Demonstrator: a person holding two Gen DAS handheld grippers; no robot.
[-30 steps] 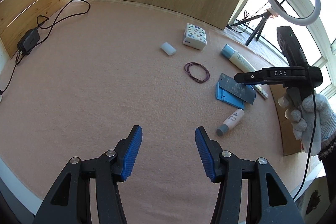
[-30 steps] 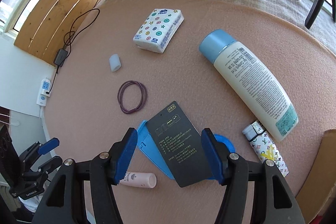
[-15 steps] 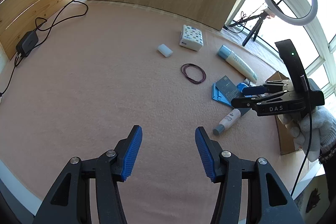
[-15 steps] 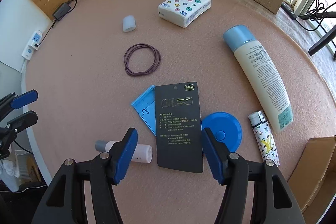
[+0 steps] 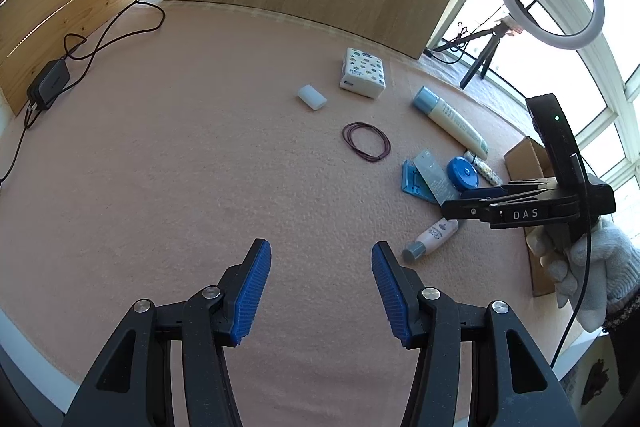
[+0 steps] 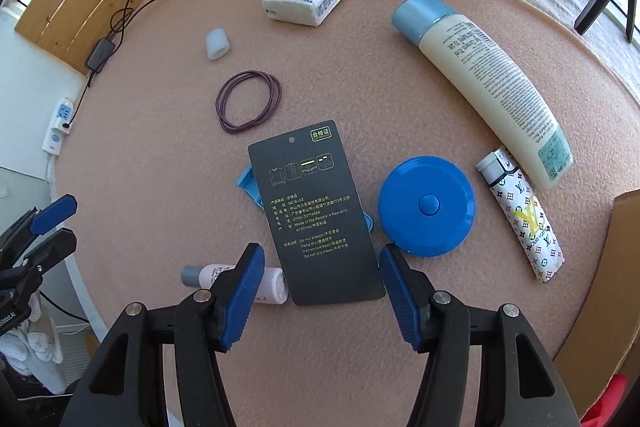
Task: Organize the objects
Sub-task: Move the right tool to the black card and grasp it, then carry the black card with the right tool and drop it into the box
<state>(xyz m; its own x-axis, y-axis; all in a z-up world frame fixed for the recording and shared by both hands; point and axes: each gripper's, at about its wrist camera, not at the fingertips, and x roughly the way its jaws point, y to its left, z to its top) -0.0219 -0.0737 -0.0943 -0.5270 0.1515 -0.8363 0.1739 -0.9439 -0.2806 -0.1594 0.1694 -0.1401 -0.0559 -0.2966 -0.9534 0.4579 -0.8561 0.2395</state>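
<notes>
From the left wrist view, the left claw [image 5: 320,287] is wide open and holds nothing. It hangs over bare pink mat [image 5: 180,167], well away from the things. The things lie far and to the right: a tissue pack [image 5: 363,72], a hair tie [image 5: 366,142], a big bottle [image 5: 450,121] and a small bottle [image 5: 431,239]. The right claw [image 5: 464,201] sits low over them, held by a gloved hand [image 5: 588,267]. A box [image 5: 524,157] waits on the right.

From the right wrist view, the right claw [image 6: 320,293] is open too, with nothing in it. The near end of a black card [image 6: 316,211] lies between its jaws. The card lies flat on a blue holder [image 6: 245,182] and just beside a blue disc [image 6: 427,206].

The card is thin and flat. I think the jaws could slide over it and miss. They could also push it into the disc or the small bottle [image 6: 236,277], which could roll away. The claw might grab the holder too.
</notes>
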